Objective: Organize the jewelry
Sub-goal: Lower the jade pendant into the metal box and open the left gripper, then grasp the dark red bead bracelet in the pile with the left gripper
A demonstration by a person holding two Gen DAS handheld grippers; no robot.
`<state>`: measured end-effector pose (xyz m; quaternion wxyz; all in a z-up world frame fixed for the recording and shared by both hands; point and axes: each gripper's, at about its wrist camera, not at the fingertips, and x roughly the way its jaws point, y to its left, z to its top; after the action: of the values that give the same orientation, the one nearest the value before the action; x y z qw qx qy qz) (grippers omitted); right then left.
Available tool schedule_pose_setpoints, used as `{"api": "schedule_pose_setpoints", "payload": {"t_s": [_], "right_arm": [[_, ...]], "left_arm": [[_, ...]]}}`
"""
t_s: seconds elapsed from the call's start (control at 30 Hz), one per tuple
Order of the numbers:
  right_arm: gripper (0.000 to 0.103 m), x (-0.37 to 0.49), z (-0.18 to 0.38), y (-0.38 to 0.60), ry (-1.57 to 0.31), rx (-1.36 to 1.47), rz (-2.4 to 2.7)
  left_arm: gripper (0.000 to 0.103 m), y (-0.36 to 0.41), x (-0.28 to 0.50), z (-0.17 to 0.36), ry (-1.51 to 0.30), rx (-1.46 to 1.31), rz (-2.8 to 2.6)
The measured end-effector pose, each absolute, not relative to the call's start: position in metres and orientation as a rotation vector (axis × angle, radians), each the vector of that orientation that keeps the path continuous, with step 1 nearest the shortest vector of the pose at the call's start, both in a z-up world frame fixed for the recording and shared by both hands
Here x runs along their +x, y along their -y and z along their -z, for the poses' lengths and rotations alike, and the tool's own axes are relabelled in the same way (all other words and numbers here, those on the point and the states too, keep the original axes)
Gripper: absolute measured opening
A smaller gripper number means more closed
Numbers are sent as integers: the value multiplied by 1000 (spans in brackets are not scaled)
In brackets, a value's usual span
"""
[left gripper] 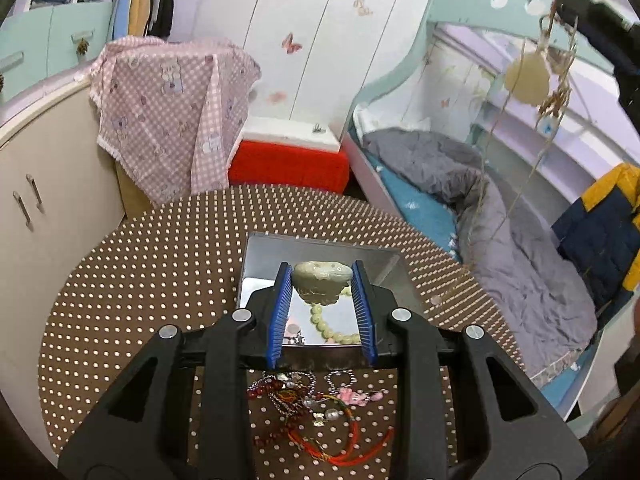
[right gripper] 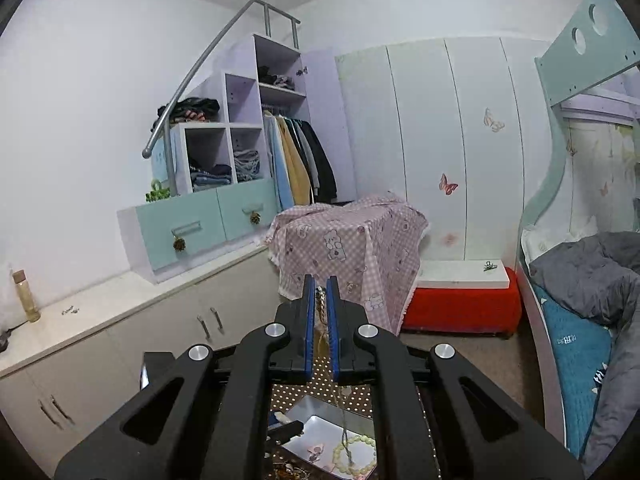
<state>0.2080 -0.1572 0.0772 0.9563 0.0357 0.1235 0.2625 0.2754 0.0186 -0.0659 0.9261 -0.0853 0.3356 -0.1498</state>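
My left gripper [left gripper: 322, 272] is shut on a pale green carved pendant [left gripper: 322, 272] and holds it above a shiny metal tray [left gripper: 264, 256]. A pale green bead bracelet [left gripper: 334, 330] lies in the tray. A heap of red, pink and silver jewelry [left gripper: 316, 404] lies on the dotted brown table [left gripper: 140, 280] in front of the tray. My right gripper [right gripper: 320, 284] is shut on a thin gold chain [right gripper: 320, 316] and holds it high; it shows at the top right of the left wrist view [left gripper: 576, 8], with a cream shell-shaped pendant [left gripper: 526, 76] dangling. The tray [right gripper: 320, 430] and bracelet [right gripper: 354, 456] show far below.
A cabinet [left gripper: 40, 200] stands left of the table, a pink checked cloth [left gripper: 168, 112] over a box behind it, a red bench [left gripper: 288, 164] beyond, and a bunk bed with grey bedding [left gripper: 500, 220] to the right.
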Motion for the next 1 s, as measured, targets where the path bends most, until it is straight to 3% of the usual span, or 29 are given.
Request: {"api": "schedule_pose_setpoints", "payload": {"t_s": [0.37,0.4,0.43,0.47,0.5,1.0], "right_arm": [[4,246,22,151,-538,91,-524],[4,249,33,151,-566,98,-525],[4,250,38,151,-584,106,-527],[4,251,44,151,-603,114,-530],[4,252,47,150,-616,118,-531],[17,221,44,171,-618,175,-555]], "left_arm": [[31,-5,295,96,-788,-163,323],[35,-5,296,96,-787,-156,319],[51,-4,296,96,-784,-157,321],[60,-5,295,95,-774,-158,315],[63,-6,294,93,-762,-159,306],[63,-32,254,77,-703,-133,260]]}}
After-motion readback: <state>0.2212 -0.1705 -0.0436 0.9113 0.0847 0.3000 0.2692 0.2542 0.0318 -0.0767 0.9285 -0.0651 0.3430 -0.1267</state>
